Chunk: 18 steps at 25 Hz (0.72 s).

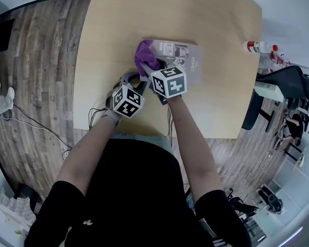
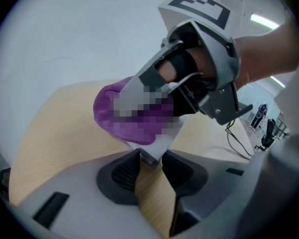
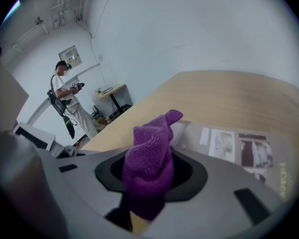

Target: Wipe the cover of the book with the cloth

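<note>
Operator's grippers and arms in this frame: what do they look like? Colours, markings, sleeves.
The left gripper and right gripper have light grey moulded bodies with a dark oval recess around the jaws. Each carries a white marker cube printed with black squares. The person wears a black shirt with short sleeves, and the forearms are bare.

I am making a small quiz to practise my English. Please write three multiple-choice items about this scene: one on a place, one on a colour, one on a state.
1. Where does the book lie? A) on a shelf B) on the table C) in a drawer
2. What colour is the cloth? A) purple B) yellow C) green
3. How is the right tool? A) open and empty B) shut on the cloth C) shut on a pen
Key: 1 B, it lies flat on the table; 2 A, purple in all three views; 3 B, its jaws pinch the cloth.
</note>
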Motion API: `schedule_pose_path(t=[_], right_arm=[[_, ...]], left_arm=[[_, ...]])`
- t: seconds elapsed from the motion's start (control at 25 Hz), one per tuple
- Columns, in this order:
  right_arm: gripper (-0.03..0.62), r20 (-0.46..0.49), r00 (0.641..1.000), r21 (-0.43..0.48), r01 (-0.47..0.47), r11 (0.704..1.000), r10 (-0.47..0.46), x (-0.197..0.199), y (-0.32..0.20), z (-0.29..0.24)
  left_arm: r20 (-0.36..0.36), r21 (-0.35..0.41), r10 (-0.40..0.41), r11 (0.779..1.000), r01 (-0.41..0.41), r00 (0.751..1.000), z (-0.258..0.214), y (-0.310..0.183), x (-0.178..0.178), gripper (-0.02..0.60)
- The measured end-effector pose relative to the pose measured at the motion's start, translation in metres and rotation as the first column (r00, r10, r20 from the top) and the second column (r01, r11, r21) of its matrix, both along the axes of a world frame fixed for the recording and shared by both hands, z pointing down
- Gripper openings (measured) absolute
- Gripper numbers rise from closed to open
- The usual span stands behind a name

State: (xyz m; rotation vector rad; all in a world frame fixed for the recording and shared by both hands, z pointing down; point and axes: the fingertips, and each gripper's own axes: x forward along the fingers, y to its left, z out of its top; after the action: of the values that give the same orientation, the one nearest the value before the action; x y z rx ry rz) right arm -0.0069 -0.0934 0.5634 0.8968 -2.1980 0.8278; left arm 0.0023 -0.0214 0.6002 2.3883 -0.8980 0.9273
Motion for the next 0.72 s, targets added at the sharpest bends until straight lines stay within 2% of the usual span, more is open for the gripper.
schedule_pose_path(t=[0.2, 0.72], right_arm=[[0.156, -0.017, 1.000, 0.001, 0.011, 1.000, -0.011, 0.002, 0.024, 0.001], [0.156, -0.015, 0.998, -0.044, -0.063, 0.997, 0.062, 0.028, 0.059, 0.003]], left_arm=[[0.001, 0.003, 0.002, 1.000, -0.002, 1.000, 0.001, 0.000, -0.002, 0.150], [-0.003, -0.022, 0.026, 0.999, -0.026, 1.000, 0.003, -0.001, 0.004, 0.150]])
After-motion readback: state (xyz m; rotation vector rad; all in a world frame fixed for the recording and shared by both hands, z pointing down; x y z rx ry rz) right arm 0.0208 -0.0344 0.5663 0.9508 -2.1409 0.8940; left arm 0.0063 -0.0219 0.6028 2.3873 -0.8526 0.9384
